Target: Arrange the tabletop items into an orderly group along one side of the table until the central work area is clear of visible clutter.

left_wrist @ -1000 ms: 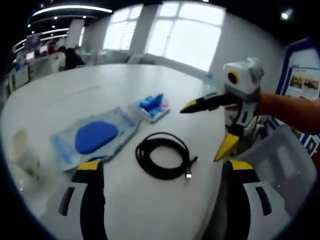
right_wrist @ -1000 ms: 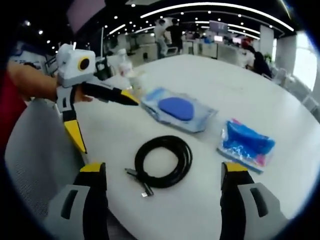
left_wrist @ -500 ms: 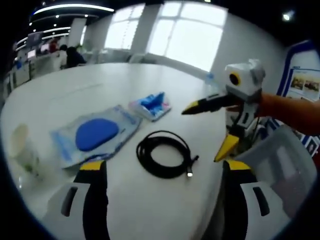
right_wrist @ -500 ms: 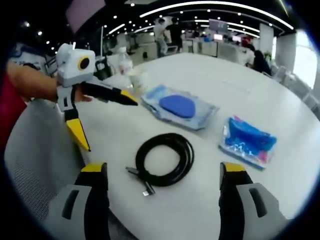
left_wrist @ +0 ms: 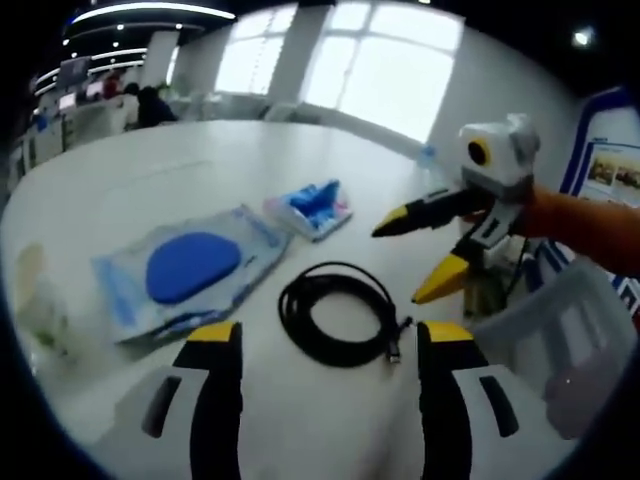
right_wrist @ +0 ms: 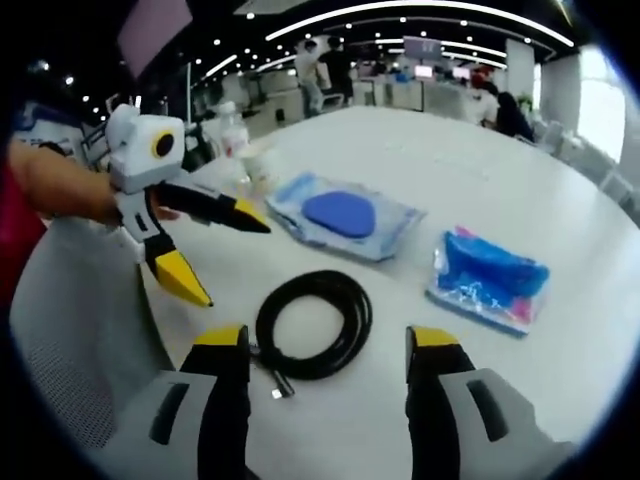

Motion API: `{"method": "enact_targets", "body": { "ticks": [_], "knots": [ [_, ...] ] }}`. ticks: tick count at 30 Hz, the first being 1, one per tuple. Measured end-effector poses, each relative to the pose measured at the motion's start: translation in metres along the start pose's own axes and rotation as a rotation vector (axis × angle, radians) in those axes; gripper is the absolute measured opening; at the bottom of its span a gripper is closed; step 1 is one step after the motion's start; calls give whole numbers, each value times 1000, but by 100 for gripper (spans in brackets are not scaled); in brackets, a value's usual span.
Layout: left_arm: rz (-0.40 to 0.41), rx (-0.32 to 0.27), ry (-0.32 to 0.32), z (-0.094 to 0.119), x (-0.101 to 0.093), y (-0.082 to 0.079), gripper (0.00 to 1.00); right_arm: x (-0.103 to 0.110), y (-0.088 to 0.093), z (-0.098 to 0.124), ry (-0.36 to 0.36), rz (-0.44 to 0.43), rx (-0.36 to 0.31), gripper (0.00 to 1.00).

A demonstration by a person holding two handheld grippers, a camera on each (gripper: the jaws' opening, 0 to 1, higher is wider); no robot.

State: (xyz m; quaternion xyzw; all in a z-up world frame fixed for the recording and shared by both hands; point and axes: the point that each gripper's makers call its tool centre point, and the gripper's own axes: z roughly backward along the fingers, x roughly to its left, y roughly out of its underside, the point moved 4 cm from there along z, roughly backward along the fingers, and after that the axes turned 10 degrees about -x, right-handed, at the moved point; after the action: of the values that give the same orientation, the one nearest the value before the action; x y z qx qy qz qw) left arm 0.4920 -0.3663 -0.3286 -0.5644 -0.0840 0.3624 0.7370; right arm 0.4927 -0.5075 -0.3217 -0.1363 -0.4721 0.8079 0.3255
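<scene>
So I've got a hand-held gripper in each fist, both hovering over the white worktop (left_wrist: 120, 170), both with jaws spread and nothing in them. My left hand-held gripper (left_wrist: 330, 345) sits just above the coiled black cable (left_wrist: 338, 312), and my right hand-held gripper (right_wrist: 325, 350) frames that same coil from the other side.

Nothing's been grouped yet as far as I can judge. The cable's near my edge, the flat clear pouch with the blue pad (left_wrist: 185, 268) is beside it, and the small blue packet (left_wrist: 312, 207) is further in. There's also a pale cup (right_wrist: 262, 160) past the pouch.

Next I'd drop onto the cable. It's floppy, so I'd pinch across several loops or it'll unravel.
</scene>
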Motion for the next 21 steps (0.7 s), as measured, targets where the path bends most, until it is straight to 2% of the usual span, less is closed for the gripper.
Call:
{"method": "enact_targets", "body": {
  "ticks": [14,21],
  "knots": [
    [0,31,-33,-20,10,8,46,-14,7,-13,24,-31,26,43],
    [-9,39,-37,-26,12,11,39,-17,11,-20,27,-52,40,40]
  ]
}}
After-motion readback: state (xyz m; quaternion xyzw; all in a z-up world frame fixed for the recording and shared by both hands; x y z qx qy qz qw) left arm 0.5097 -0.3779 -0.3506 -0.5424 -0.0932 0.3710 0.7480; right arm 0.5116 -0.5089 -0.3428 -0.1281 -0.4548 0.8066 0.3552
